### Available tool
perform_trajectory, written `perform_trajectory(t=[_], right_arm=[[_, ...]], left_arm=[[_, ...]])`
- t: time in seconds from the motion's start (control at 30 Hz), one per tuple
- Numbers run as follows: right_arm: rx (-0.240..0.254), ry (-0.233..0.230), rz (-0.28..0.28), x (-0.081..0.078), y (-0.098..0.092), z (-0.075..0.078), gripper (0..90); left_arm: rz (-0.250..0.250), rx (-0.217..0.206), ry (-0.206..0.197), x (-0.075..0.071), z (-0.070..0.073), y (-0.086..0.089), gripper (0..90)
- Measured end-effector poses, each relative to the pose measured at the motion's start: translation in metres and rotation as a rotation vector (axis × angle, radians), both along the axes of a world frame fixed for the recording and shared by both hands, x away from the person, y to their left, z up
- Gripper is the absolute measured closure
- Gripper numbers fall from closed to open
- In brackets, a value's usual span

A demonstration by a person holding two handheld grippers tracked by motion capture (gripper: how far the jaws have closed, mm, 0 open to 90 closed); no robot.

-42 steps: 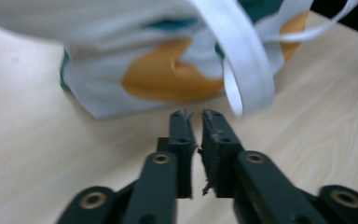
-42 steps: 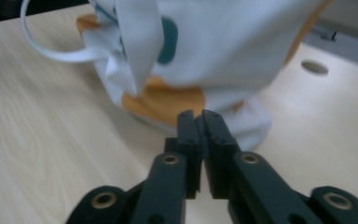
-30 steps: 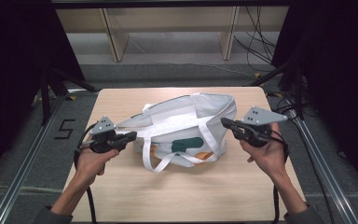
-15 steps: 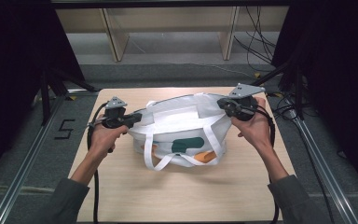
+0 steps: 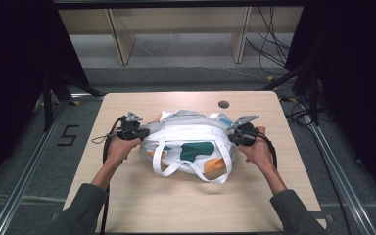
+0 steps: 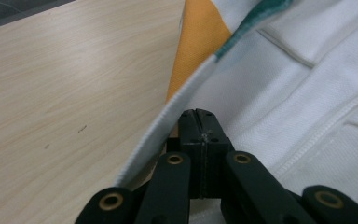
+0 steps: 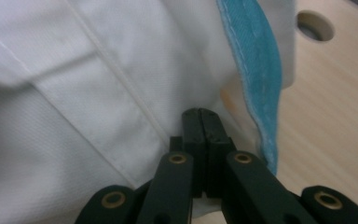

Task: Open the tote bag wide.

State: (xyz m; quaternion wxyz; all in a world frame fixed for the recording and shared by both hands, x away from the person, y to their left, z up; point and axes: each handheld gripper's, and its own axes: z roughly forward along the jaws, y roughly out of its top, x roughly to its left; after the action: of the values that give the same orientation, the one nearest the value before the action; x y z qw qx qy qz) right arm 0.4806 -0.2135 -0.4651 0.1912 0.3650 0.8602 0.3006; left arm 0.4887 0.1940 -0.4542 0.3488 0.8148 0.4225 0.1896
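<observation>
A white tote bag (image 5: 191,139) with teal and orange print lies bunched in the middle of the wooden table (image 5: 127,196). Its two white strap handles (image 5: 174,169) loop toward the near edge. My left gripper (image 5: 143,132) is at the bag's left end, jaws shut on the bag's hemmed rim (image 6: 168,112). At the bag's right end my right gripper (image 5: 232,137) is shut on white fabric beside a teal strip (image 7: 256,70). In each gripper view white cloth (image 7: 74,93) lies behind the closed jaws.
A round cable hole (image 5: 223,104) sits in the table behind the bag, also near the right gripper (image 7: 314,25). Bare wood extends in front of the bag. Shelf legs (image 5: 120,36) and cables (image 5: 269,44) stand on the floor beyond the table.
Both grippers swung away from the person, then came back nearer and closer together. The bag, held at both ends, is now narrower and more bunched.
</observation>
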Motion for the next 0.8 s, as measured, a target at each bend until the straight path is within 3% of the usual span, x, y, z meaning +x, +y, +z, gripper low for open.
perform_trajectory(t=[0.1,0.13,0.17,0.2,0.23,0.33,0.4,0.53,0.57,0.6,0.63,0.67,0.7,0.8], right_arm=[[0.018,-0.009,-0.008,0.001,-0.003,0.0,90.0],[0.0,-0.01,-0.004,-0.001,-0.005,0.013,90.0],[0.0,-0.01,-0.004,-0.001,-0.005,0.013,90.0],[0.046,-0.036,0.003,-0.002,-0.004,0.029,90.0],[0.087,-0.058,0.004,-0.002,-0.002,0.036,90.0],[0.152,-0.108,0.055,0.001,0.012,0.057,90.0],[0.148,-0.131,0.068,0.006,0.028,0.062,90.0],[0.111,-0.096,0.062,0.023,0.046,0.058,90.0],[0.118,-0.037,0.052,0.032,0.054,0.052,90.0],[0.118,-0.037,0.052,0.032,0.054,0.052,90.0],[0.118,-0.019,0.058,0.035,0.057,0.048,90.0],[0.104,0.028,0.066,0.033,0.06,0.044,90.0],[0.104,0.028,0.066,0.033,0.06,0.044,90.0],[0.14,0.08,0.182,0.016,0.05,0.051,90.0]], left_arm=[[0.012,-0.015,0.015,0.0,0.001,0.001,89.7],[0.011,-0.011,0.01,-0.001,0.003,0.001,89.6],[0.003,-0.023,0.009,-0.002,0.006,0.001,89.6],[0.008,-0.086,-0.014,-0.004,0.012,-0.001,89.6],[0.002,-0.11,-0.022,-0.004,0.016,-0.002,89.6],[-0.027,-0.12,-0.035,-0.004,0.024,-0.011,89.4],[-0.029,-0.129,-0.039,-0.003,0.025,-0.016,88.9],[-0.055,-0.123,-0.037,-0.002,0.026,-0.033,88.6],[-0.066,-0.117,-0.033,-0.002,0.027,-0.036,88.6],[-0.066,-0.117,-0.033,-0.002,0.027,-0.036,88.7],[-0.069,-0.123,-0.035,-0.001,0.027,-0.036,88.7],[-0.057,-0.152,-0.027,0.0,0.025,-0.037,88.6],[-0.057,-0.152,-0.027,0.0,0.025,-0.037,88.6],[-0.07,-0.133,-0.013,0.004,0.021,-0.037,88.6]])
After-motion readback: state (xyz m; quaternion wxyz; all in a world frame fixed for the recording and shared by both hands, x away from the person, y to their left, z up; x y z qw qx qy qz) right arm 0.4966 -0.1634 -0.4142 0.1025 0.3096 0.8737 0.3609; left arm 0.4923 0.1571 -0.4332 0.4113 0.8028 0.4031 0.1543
